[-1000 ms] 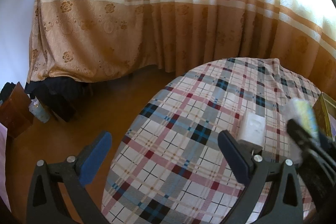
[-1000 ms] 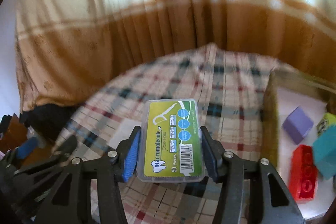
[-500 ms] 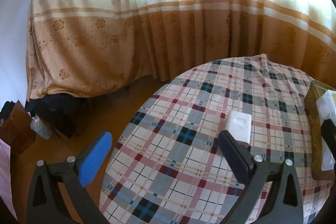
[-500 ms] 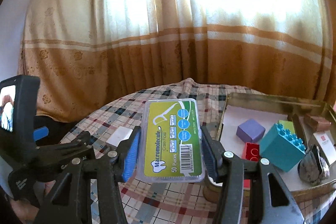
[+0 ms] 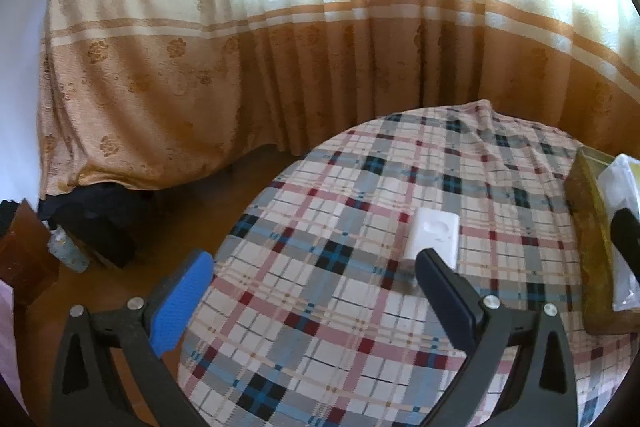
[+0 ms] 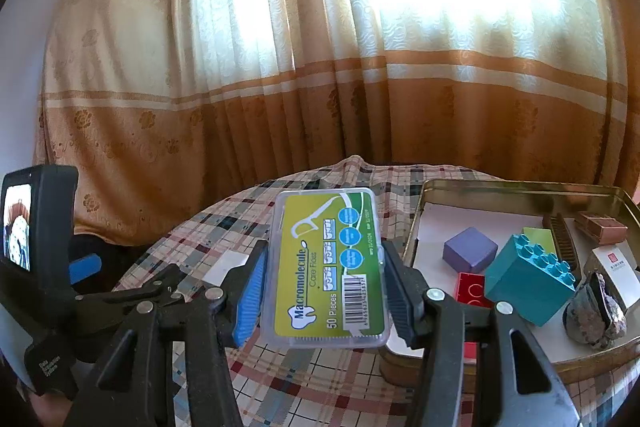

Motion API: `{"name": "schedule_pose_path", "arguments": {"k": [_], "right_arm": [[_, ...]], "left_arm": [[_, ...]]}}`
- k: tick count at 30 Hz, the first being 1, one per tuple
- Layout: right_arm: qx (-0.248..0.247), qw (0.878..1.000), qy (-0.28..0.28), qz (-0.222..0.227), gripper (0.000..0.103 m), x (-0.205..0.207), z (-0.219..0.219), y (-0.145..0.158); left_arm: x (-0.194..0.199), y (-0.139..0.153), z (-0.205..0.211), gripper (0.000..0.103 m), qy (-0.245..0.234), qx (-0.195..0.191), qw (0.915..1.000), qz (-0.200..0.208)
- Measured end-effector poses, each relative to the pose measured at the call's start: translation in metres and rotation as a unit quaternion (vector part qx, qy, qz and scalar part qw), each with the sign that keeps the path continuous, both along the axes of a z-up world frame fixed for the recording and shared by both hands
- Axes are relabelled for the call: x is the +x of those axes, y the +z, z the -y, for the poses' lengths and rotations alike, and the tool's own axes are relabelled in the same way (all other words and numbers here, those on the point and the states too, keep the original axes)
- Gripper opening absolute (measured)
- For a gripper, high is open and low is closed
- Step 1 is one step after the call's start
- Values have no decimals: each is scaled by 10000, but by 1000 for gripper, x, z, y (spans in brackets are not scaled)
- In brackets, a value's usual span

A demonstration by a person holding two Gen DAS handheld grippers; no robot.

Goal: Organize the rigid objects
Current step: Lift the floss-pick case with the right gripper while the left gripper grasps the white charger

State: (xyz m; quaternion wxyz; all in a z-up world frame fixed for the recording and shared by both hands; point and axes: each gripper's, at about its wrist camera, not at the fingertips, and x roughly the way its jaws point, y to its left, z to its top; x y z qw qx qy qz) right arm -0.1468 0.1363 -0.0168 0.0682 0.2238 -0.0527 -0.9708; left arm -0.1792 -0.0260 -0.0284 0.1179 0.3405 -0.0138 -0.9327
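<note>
Step in hand: carrying. Right gripper [image 6: 322, 291] has its jaws clenched on the long sides of the floss pick box [image 6: 326, 267], a clear flat case with a yellow-green label, held in the air above the plaid table [image 6: 304, 387] and just left of the tin tray [image 6: 520, 187].

Tray contents: purple cube [image 6: 470, 250], teal brick [image 6: 528, 279], red brick [image 6: 472, 289], a dark rock [image 6: 596, 319], a comb and small boxes toward the far side.

Left gripper [image 5: 316, 291]: jaws released and wide, nothing between them, hovering over the near-left table edge. White adapter [image 5: 434, 237] lies flat on the cloth just beyond its right jaw, not yet collected.

Next move, as I judge it: carry the box rightward over the tray's near-left rim and lower it onto the bare white floor at the left front, ahead of the purple cube.

Clearance: the rim stands proud, so the box must clear it first. Free floor is narrow; bricks crowd the middle.
</note>
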Motion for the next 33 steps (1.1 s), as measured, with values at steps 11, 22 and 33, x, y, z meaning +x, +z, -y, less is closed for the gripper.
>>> {"name": "schedule_pose_path", "arguments": {"k": [11,22,33], "right_arm": [[16,9998,-196,-83,57,1,-6,2],[-9,9997,-252,65,57,-7,-11,-3],[134,9995,-277,64,57,-8,-7,-5]], "left_arm": [[-40,-3,-46,101,-830,106,9960,299],[-77,-37,-33,92,-735,817,9883,1061],[-70,-37,-38,70,-966,782,9872,996]]}}
